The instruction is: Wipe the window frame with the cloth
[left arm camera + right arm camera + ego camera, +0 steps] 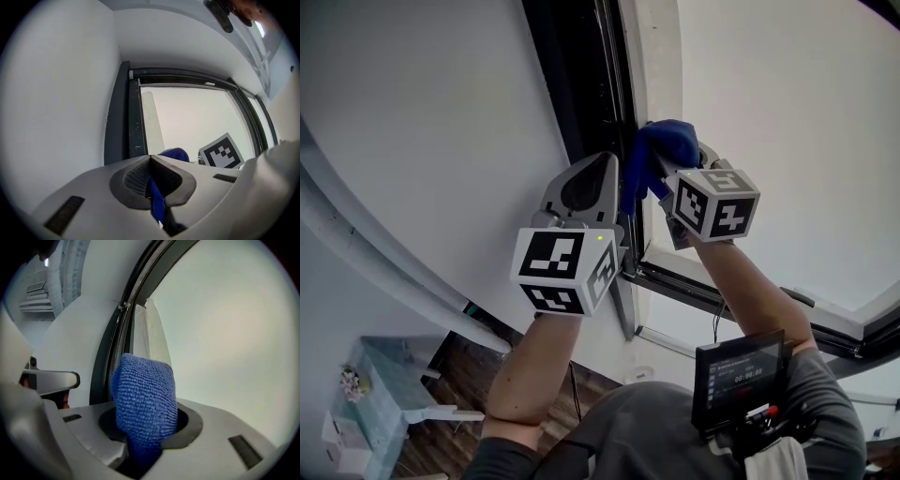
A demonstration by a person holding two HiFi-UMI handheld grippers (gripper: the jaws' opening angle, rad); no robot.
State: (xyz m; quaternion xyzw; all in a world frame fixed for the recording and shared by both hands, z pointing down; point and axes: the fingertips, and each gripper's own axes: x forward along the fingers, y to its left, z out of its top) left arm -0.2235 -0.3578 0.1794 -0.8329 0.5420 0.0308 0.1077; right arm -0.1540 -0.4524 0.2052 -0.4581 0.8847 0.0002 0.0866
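Blue microfibre cloth [661, 148] sits bunched against the dark window frame [581, 75], high on its upright edge, where the frame meets the pale glass [787, 122]. The right gripper [671, 178] is clamped on the thick fold of the cloth, which bulges out past its jaws in the right gripper view. The left gripper [611, 164] is just beside it, its jaws closed on a thin strip of the same cloth [157, 201]. The white wall [422, 122] runs along the frame's other side. Below, a small screen [741, 370] hangs at the person's chest.
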